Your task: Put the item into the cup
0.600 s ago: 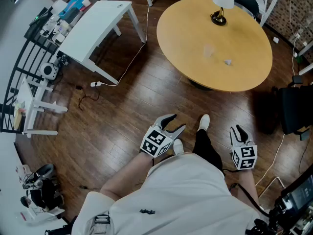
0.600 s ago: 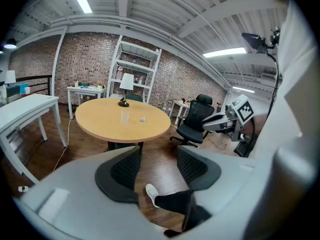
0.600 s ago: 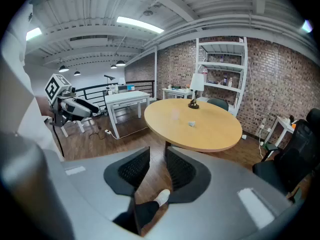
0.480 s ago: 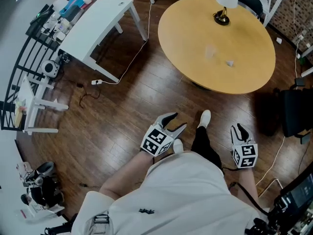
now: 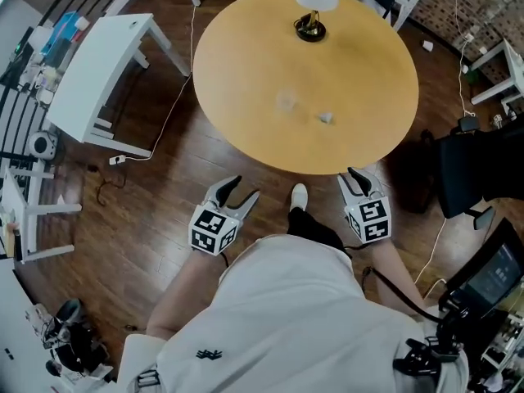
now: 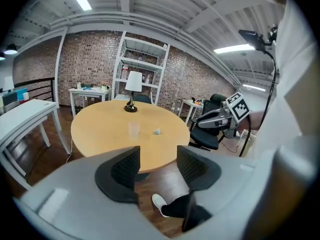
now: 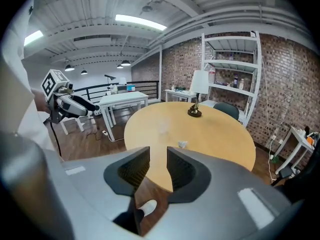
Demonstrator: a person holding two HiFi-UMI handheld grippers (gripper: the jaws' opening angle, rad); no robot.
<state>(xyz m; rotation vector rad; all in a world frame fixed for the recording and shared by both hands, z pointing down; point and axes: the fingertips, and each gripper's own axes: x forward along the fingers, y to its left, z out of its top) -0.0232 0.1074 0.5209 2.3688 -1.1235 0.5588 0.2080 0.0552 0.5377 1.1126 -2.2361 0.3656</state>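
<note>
A clear plastic cup (image 5: 285, 101) stands upright near the middle of the round wooden table (image 5: 246, 47). The small pale item (image 5: 326, 119) lies on the tabletop a little to its right. Both also show in the left gripper view, cup (image 6: 133, 129) and item (image 6: 157, 131), and the item (image 7: 183, 144) lies ahead of the right jaws. My left gripper (image 5: 244, 188) hangs over the floor short of the table's near edge, open and empty (image 6: 158, 154). My right gripper (image 5: 358, 174) is at the table's near rim, jaws apart with nothing between them (image 7: 158, 159).
A table lamp (image 5: 311, 6) stands at the table's far side. A white desk (image 5: 90, 72) is at the left, a black chair (image 5: 475, 170) at the right, shelves (image 6: 142, 69) behind the table. Cables (image 5: 164, 129) run across the wooden floor. The person's shoe (image 5: 300, 196) is by the table.
The person has stepped closer to the round table. Both grippers have come forward with them, and the right one now reaches the table's near edge. Jaws look unchanged.
</note>
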